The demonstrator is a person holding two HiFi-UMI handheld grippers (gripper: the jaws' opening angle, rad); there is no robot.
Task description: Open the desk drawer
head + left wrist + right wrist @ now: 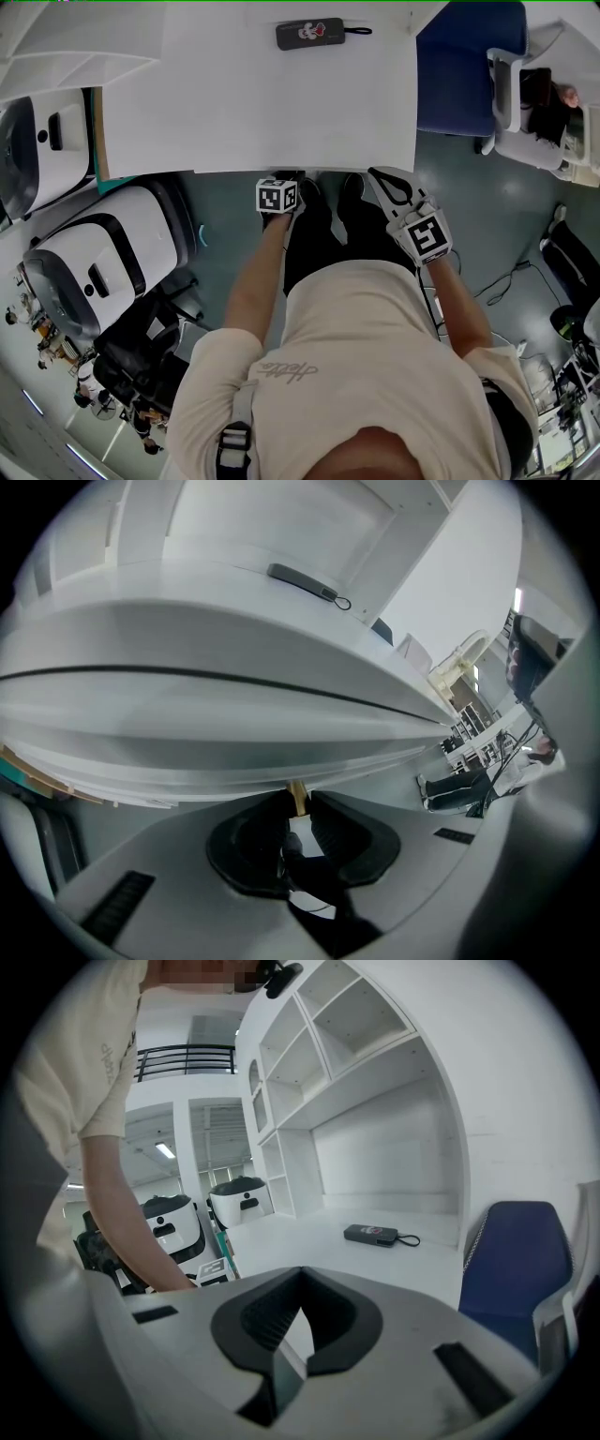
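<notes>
A white desk [262, 103] fills the top of the head view. My left gripper [286, 178] reaches in under the desk's front edge, and its tips are hidden there. In the left gripper view the white drawer front [234, 733] runs across just below the desktop. A small brass knob [297, 795] sticks out of it, and my left gripper [297, 806] is shut on that knob. My right gripper [389, 183] hangs in the air by the desk's front right corner. In its own view the right gripper [300, 1309] is shut with nothing in it.
A dark pencil case [311, 33] with a loop lies at the back of the desk. A blue chair [469, 66] stands to the right of the desk. Two white robot bodies [94, 253] sit on the floor at the left. Shelves rise behind the desk.
</notes>
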